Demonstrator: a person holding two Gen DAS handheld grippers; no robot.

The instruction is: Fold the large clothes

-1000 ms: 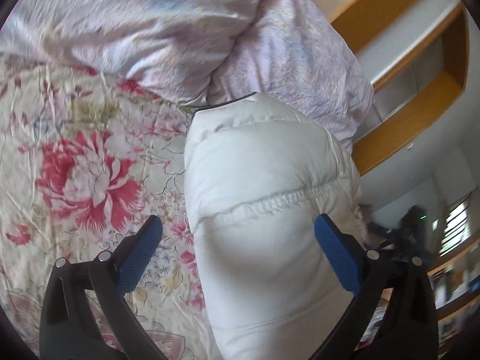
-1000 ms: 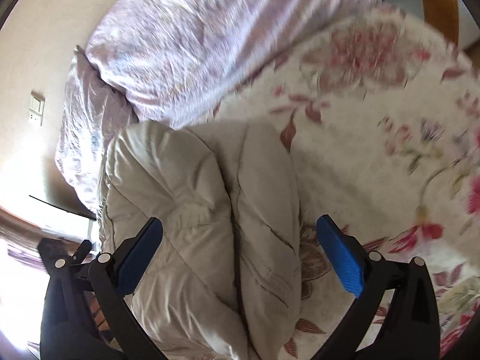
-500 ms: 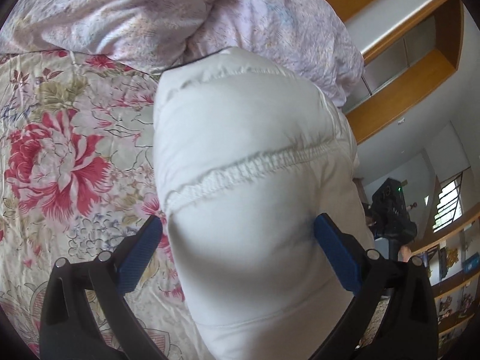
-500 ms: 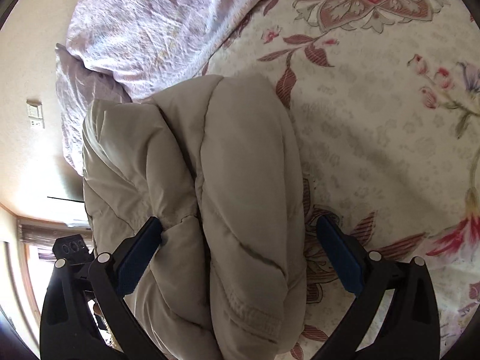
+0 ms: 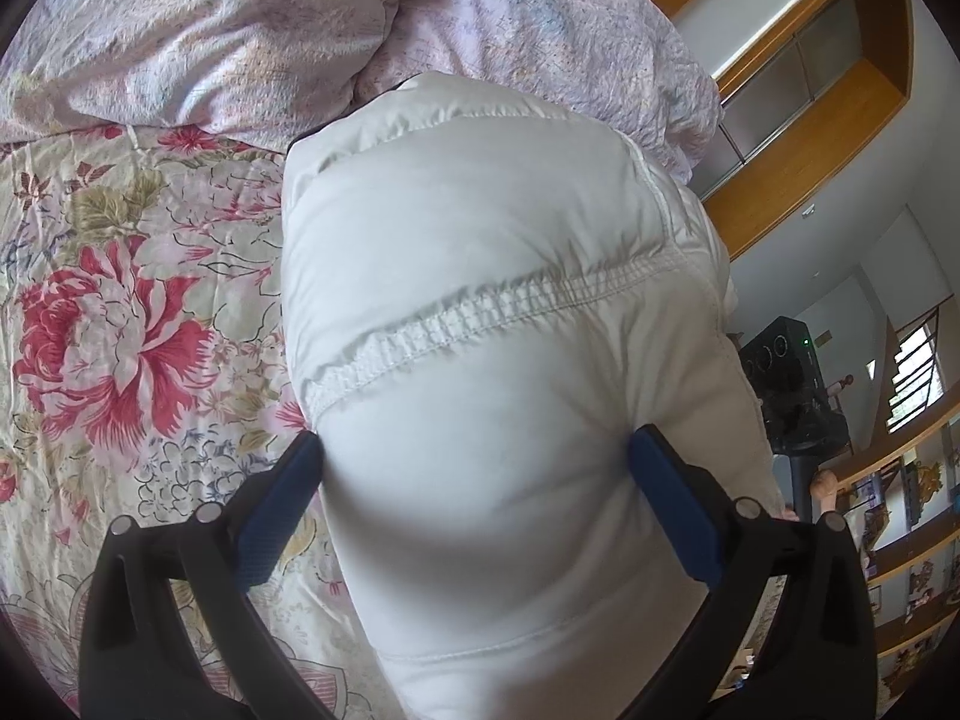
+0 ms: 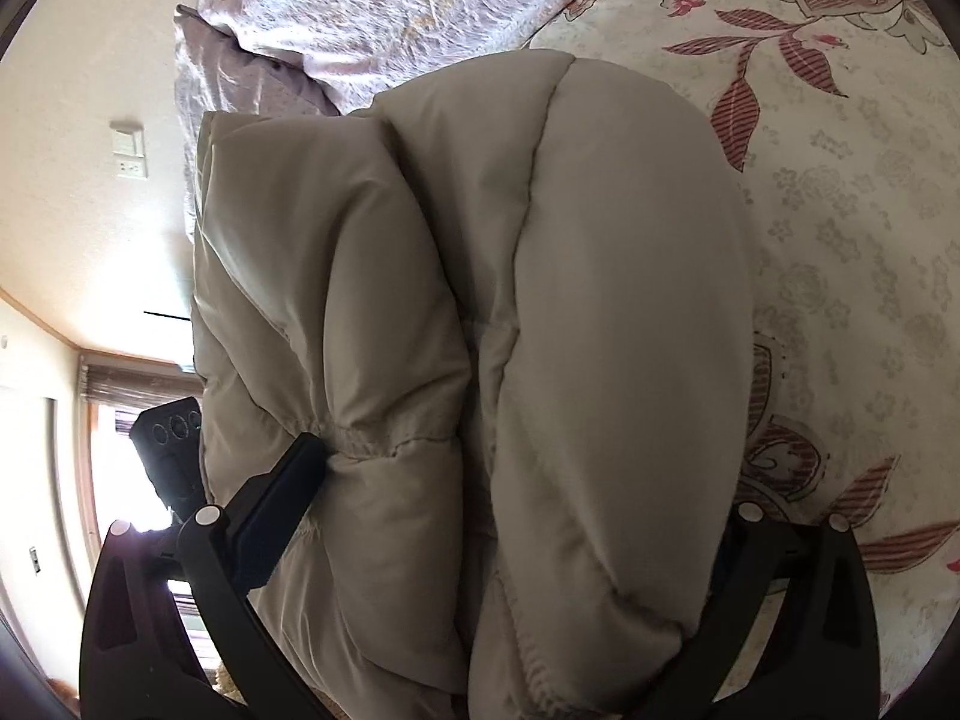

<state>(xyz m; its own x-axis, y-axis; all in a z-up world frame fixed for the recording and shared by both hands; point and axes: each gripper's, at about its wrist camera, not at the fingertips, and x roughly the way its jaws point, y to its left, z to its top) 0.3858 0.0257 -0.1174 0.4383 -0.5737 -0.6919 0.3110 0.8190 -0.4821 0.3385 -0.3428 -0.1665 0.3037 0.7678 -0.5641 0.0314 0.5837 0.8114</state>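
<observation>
Puffy white quilted down jacket bundled on floral bedspread beside lilac pillows, left gripper spread wide, both pads against jacket, right gripper likewise straddling it.

The folded jacket is lying on the bedspread, filling the middle of both wrist views. The left gripper is straddling its near end at the bottom of the frame, a finger on each side. The right gripper is sitting likewise. A duvet is lying behind the jacket, across the top. Shelves are standing at the upper right.
</observation>
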